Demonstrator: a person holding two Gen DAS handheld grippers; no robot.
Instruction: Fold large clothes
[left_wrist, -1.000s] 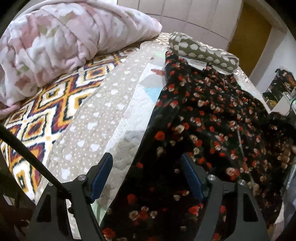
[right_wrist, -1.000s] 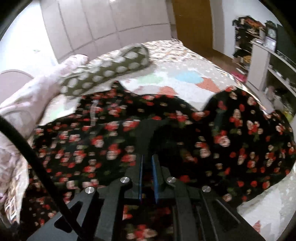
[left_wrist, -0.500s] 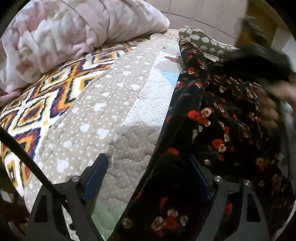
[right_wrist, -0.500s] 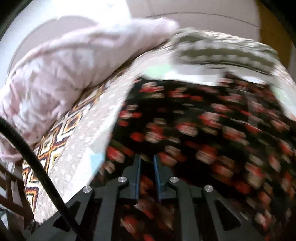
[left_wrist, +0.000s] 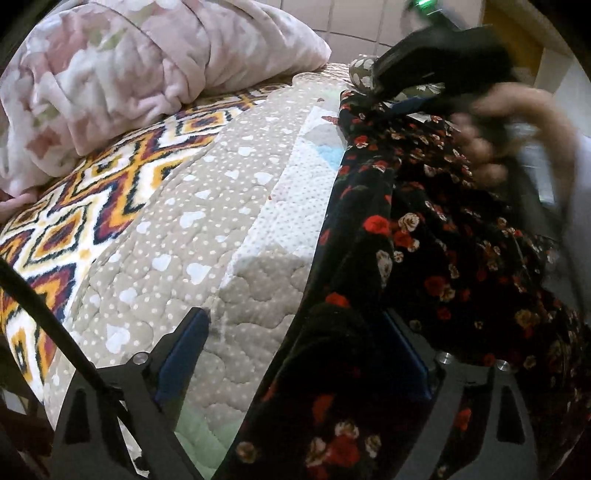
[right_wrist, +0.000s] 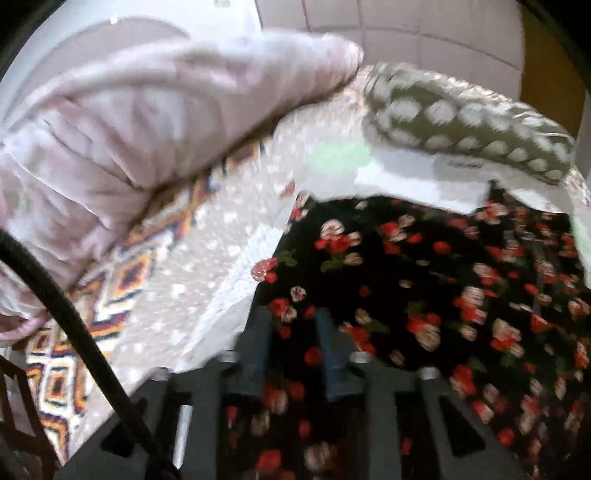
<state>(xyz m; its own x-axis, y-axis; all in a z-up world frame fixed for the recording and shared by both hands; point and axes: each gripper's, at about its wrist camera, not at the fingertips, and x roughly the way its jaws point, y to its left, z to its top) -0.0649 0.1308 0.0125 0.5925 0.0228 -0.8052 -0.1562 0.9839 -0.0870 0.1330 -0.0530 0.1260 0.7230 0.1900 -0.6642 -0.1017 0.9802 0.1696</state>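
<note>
Only left view shows hand (left_wrist: 517, 136), left claw (left_wrist: 299, 354) spread, right claw (right_wrist: 293, 350) parting over dress (right_wrist: 424, 295)

A: Right gripper (right_wrist: 293, 343)?
B: Jaws just been opening, now parted over the floral dress (right_wrist: 443, 295); pads not pressing it.
A: Around it?
B: Quilt (right_wrist: 207, 258) left, pink blanket (right_wrist: 147, 110) behind, dotted pillow (right_wrist: 461, 125) top right. Blurry.
</note>
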